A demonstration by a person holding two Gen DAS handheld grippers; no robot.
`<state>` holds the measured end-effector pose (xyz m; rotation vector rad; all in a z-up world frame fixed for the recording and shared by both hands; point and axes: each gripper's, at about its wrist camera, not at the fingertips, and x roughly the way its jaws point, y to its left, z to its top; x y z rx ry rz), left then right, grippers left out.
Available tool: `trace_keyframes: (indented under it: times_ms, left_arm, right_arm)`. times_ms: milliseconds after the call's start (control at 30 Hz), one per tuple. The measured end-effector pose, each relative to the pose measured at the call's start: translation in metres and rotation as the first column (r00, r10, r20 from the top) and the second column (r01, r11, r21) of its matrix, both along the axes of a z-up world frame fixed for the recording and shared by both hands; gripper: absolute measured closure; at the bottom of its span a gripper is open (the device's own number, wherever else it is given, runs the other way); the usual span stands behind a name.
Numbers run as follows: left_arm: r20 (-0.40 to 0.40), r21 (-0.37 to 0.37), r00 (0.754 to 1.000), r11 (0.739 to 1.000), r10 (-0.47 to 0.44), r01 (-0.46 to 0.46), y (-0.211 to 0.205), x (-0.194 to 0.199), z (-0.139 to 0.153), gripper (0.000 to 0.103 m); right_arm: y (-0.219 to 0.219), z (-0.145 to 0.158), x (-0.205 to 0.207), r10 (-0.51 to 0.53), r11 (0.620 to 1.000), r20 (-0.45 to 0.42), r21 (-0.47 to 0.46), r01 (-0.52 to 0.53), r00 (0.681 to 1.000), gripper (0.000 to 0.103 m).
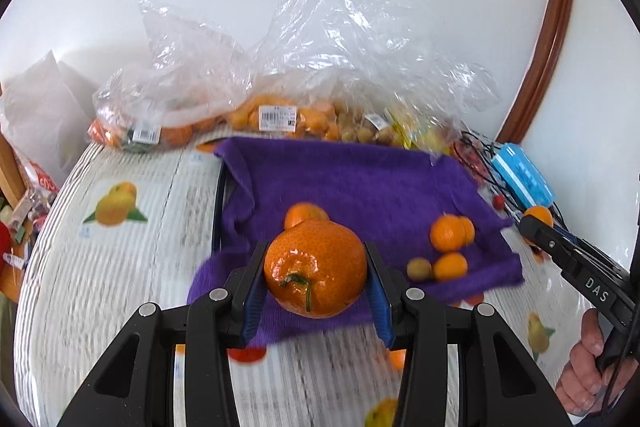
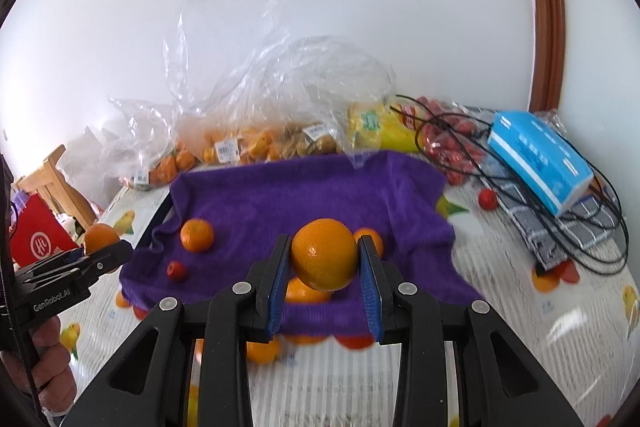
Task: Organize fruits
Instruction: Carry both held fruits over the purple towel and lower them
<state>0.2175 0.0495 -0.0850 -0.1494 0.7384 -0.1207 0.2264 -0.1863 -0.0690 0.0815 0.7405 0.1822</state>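
Observation:
My left gripper (image 1: 315,257) is shut on a large stemmed mandarin (image 1: 316,275) and holds it above the near edge of a purple towel (image 1: 360,179). My right gripper (image 2: 324,247) is shut on a smooth orange (image 2: 325,257) over the same towel (image 2: 304,195). Each gripper shows at the edge of the other's view, with its fruit: the right gripper (image 1: 536,227) and the left gripper (image 2: 105,250). Loose on the towel lie several small oranges (image 1: 450,233) (image 2: 197,235), a brownish round fruit (image 1: 419,269) and a small red fruit (image 2: 176,270).
Clear plastic bags of fruit (image 1: 280,115) are piled along the wall behind the towel. At the right are a blue tissue box (image 2: 540,159), black cables (image 2: 592,251), a checked cloth and a red fruit (image 2: 488,199). A fruit-printed tablecloth (image 1: 120,267) covers the table. A red bag (image 2: 36,239) stands at the left.

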Motion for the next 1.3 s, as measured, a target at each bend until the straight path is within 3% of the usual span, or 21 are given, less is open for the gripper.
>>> trace_keyframes:
  times_ms: [333, 533, 1300]
  left_arm:
    - [0.005, 0.024, 1.0, 0.999, 0.026, -0.026, 0.007, 0.039, -0.01, 0.061]
    - [-0.01, -0.004, 0.999, 0.999, 0.052, -0.052, 0.02, 0.044, -0.025, 0.061]
    - [-0.035, -0.021, 0.999, 0.999, 0.037, -0.037, 0.019, 0.046, -0.037, 0.061]
  right_arm:
    - [0.015, 0.002, 0.038, 0.031, 1.0, 0.029, 0.003, -0.031, 0.999, 0.07]
    - [0.012, -0.026, 0.047, 0.028, 1.0, -0.014, 0.005, -0.028, 1.0, 0.07]
    - [0.001, -0.034, 0.046, 0.0, 1.0, -0.012, -0.025, -0.001, 1.0, 0.07]
